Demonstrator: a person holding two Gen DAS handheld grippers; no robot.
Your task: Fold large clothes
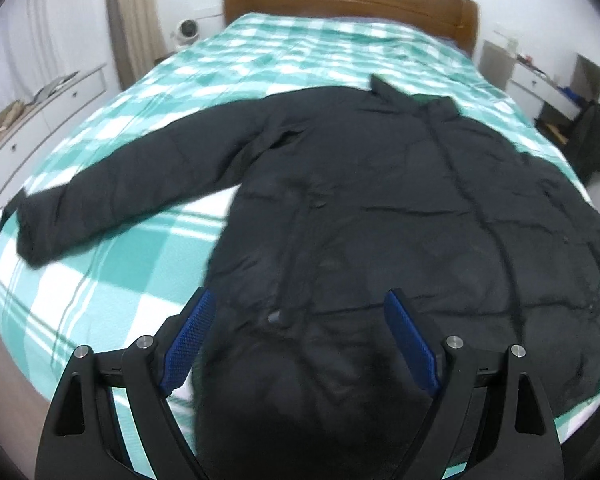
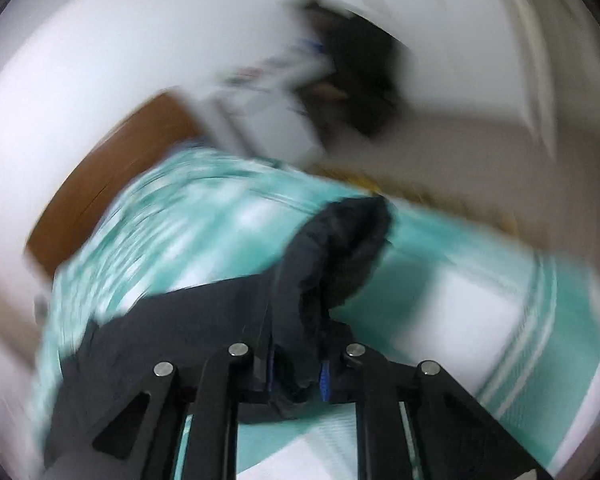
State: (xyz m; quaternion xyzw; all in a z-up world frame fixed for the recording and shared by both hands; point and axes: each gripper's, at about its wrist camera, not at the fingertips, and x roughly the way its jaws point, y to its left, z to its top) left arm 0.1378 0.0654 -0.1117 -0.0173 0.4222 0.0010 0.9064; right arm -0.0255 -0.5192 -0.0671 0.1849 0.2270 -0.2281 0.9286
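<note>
Black puffy quilted jacket [image 1: 380, 200] lies spread on the teal-and-white checked bedspread [image 1: 140, 248]; left gripper [image 1: 300, 340] gapes wide above its hem. Only the blurred right view shows the right gripper [image 2: 298, 364] pinching a sleeve.

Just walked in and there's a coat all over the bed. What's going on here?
Someone with a gripper in each hand is starting to fold a black puffer jacket spread on a bed with a green checked cover. The right gripper is shut on a bunched sleeve end of the jacket; that view is blurred. The left gripper is open above the jacket's lower part, holding nothing. The other sleeve lies stretched out flat.
</note>
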